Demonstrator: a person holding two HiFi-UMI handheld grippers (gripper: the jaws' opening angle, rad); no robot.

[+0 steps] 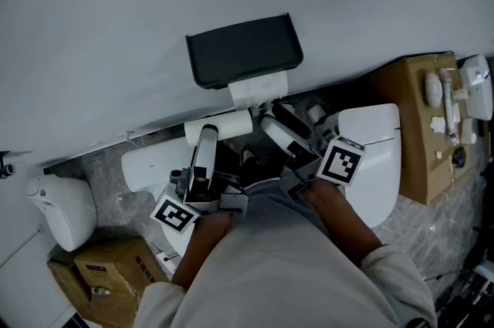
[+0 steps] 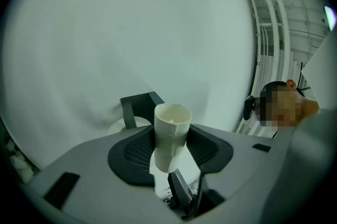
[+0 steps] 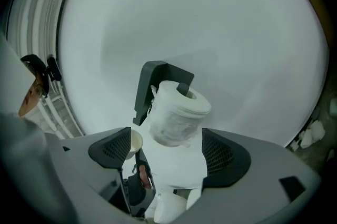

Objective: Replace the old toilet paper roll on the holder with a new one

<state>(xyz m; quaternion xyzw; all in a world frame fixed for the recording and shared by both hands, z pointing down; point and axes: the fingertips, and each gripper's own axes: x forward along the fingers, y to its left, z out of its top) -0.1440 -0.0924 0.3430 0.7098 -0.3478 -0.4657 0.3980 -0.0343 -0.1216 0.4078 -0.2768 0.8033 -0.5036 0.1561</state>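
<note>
Bare cardboard tube [image 2: 170,136] is clamped in the left gripper [image 2: 171,150], near the wall holder [image 1: 243,49]. The new roll [image 3: 179,112] is seen threaded on the holder's peg, framed by the right gripper [image 3: 168,148] — jaws spread wide, not pressed on it.

The holder [image 3: 145,88] is half masked by the new roll [image 3: 179,112]; in the head view, at seven o'clock, a cardboard box [image 1: 100,276] is cut off by the edge.

Bare wall [image 1: 116,25] open left of holder [image 1: 243,49], toilet [image 1: 378,145] and cardboard box [image 1: 401,118] crowding the right
</note>
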